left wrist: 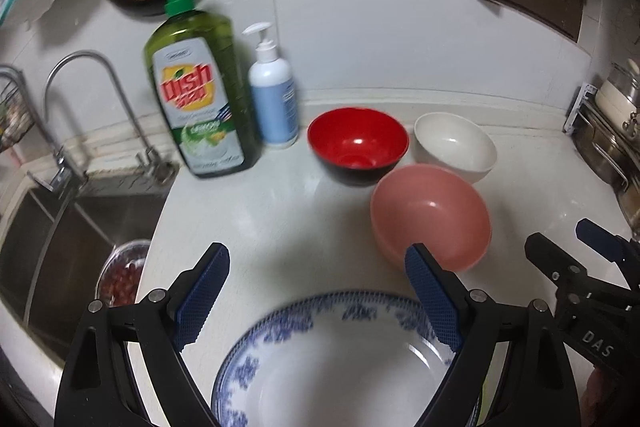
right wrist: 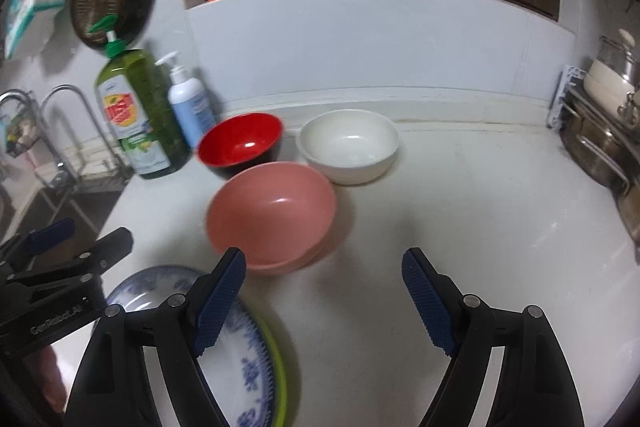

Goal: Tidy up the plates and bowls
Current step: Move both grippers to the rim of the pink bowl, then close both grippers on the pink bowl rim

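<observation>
both grippers' fingers are standing apart, gripping nothing; left gripper (left wrist: 317, 269) is hovering over blue-patterned plate (left wrist: 332, 359); only the right wrist view is showing a green plate (right wrist: 280, 367) beneath it, at 7 o'clock of the pink bowl (right wrist: 272, 215), right gripper (right wrist: 323, 273).

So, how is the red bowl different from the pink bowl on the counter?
The red bowl is glossy red inside and black outside; the pink bowl is matte pink inside and out. The red bowl stands further back, close to the soap bottles; the pink bowl sits nearer the blue-patterned plate. The pink bowl looks wider, though it is also closer to the cameras. Both stand upright and empty, apparently touching.
</observation>
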Action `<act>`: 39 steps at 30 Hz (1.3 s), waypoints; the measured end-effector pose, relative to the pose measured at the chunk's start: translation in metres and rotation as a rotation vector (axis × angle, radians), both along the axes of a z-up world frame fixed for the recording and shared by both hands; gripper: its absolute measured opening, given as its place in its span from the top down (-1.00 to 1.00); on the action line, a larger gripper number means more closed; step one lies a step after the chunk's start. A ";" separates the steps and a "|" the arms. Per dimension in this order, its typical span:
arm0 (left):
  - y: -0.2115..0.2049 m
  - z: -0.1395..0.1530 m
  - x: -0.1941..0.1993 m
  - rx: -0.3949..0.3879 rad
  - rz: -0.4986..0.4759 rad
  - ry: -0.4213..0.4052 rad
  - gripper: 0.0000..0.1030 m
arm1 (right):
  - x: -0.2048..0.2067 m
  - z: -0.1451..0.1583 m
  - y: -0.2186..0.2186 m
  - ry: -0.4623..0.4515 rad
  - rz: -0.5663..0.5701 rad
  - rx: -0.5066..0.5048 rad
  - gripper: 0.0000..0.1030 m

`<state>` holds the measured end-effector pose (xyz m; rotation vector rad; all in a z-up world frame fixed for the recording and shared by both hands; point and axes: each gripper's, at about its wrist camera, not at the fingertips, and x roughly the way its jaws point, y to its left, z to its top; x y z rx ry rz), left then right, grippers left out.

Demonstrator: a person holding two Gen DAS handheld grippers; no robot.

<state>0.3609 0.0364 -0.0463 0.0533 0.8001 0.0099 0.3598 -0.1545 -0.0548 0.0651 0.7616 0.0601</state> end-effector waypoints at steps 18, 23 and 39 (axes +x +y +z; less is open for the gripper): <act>-0.026 -0.042 0.090 -0.047 -0.124 0.199 -0.18 | 0.090 -0.040 -0.009 0.233 -0.061 0.060 -0.03; -0.031 -0.055 0.106 -0.061 -0.140 0.253 0.11 | 0.101 -0.049 -0.012 0.292 -0.066 0.091 0.12; -0.045 -0.080 0.129 -0.087 -0.169 0.347 0.86 | 0.122 -0.069 -0.012 0.416 -0.051 0.142 0.73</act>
